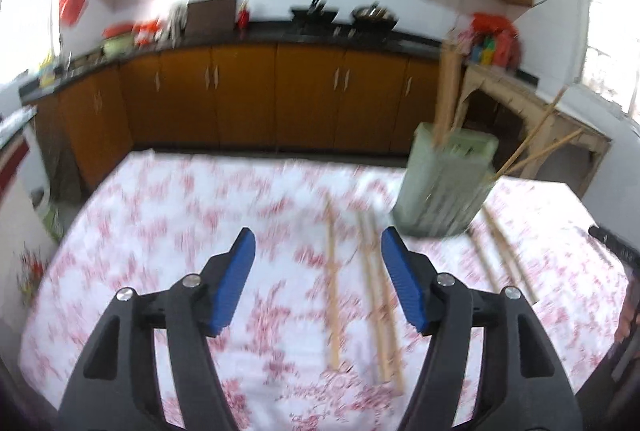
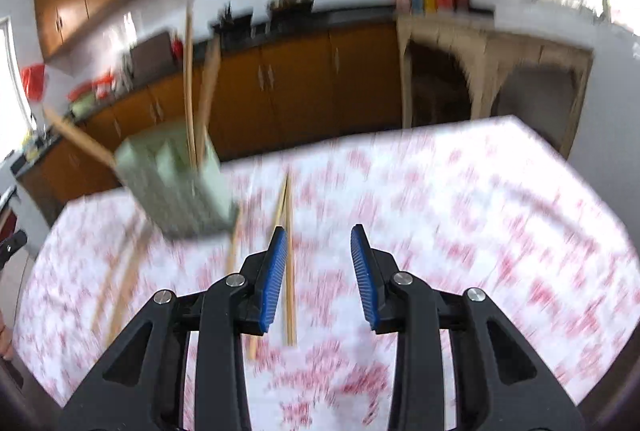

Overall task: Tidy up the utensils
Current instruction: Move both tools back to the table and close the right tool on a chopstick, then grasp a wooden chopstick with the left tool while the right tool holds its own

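Across the flowered counter point(image 1: 168, 215), going left to right in the left wrist view, lie a single wooden chopstick point(image 1: 333, 283), a pair of chopsticks point(image 1: 380, 303) just beside it, then the pale green holder point(image 1: 444, 187) with several sticks already standing or leaning in it, and more loose sticks point(image 1: 504, 259) to its right. These chopsticks look light, stiff and smooth — likely to roll or swivel if pinched at one end, so a hold near the middle of the length should carry best. The left tongs point(image 1: 318, 245) are spread wide with nothing between the pads, hanging above the single stick and the pair, touching neither as far as the blur allows. In the right wrist view the right tongs point(image 2: 319, 243) stand moderately apart and empty — a pair of sticks point(image 2: 289, 263) lies just inside the left pad, though whether the pad touches them I cannot tell.
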